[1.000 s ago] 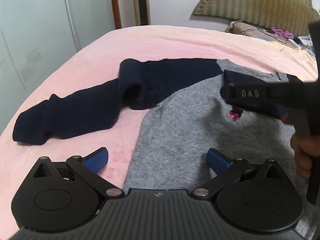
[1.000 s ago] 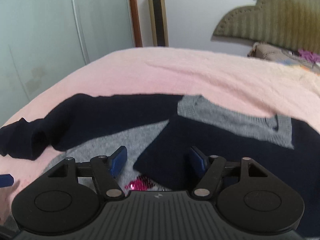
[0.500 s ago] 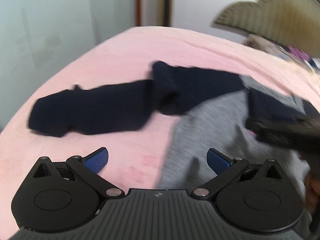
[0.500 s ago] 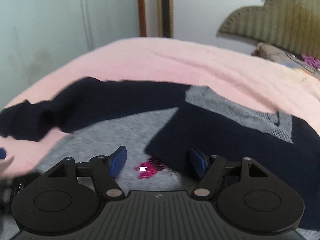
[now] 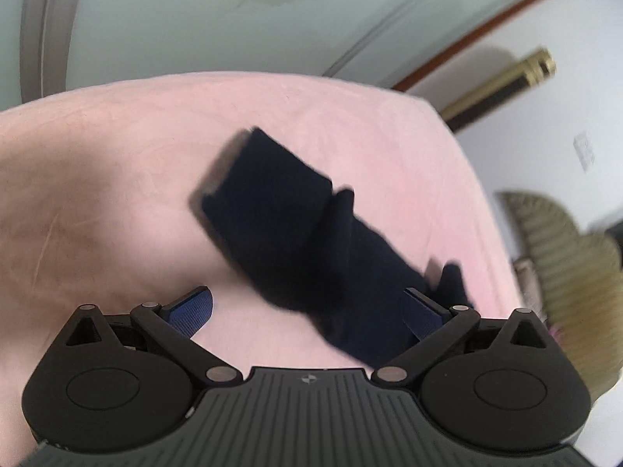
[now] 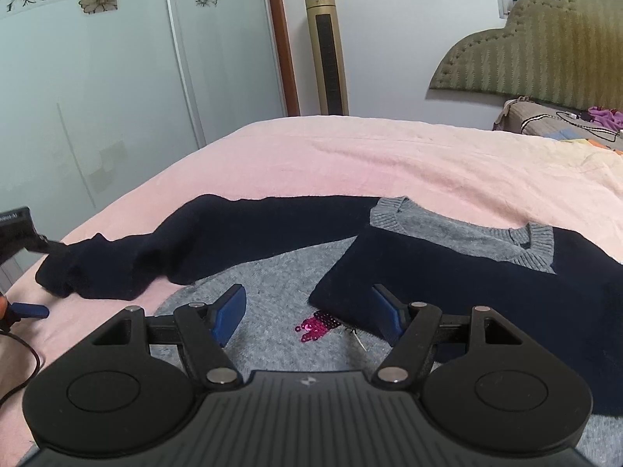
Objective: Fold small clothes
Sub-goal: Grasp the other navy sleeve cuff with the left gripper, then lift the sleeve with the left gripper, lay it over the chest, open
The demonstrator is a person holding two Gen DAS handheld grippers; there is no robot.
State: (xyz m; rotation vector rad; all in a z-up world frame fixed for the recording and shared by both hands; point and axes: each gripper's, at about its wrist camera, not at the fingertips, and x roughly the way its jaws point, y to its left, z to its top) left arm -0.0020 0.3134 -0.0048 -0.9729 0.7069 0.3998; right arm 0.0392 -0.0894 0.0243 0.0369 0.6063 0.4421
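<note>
A small grey sweater [image 6: 280, 272] with navy sleeves lies on the pink bed [image 6: 350, 155]. Its right sleeve [image 6: 447, 272] is folded across the chest, beside a pink sequin patch [image 6: 317, 325]. Its left sleeve [image 6: 187, 245] stretches out to the left. My right gripper [image 6: 309, 311] is open and empty, just above the chest. In the left wrist view, blurred, the left sleeve [image 5: 296, 233] runs diagonally and my left gripper [image 5: 307, 311] is open over its near part, holding nothing. The left gripper also shows at the left edge of the right wrist view [image 6: 23, 311], by the cuff.
Sliding wardrobe doors [image 6: 117, 58] stand beyond the bed's left side. A tall gold tower fan [image 6: 327, 46] stands by the wall. A padded headboard [image 6: 545, 46] and pillows with clutter [image 6: 564, 120] are at the far right.
My left gripper has swung left, away from the sweater body to the outstretched left sleeve, and tilted. My right gripper has pulled back a little and stays open.
</note>
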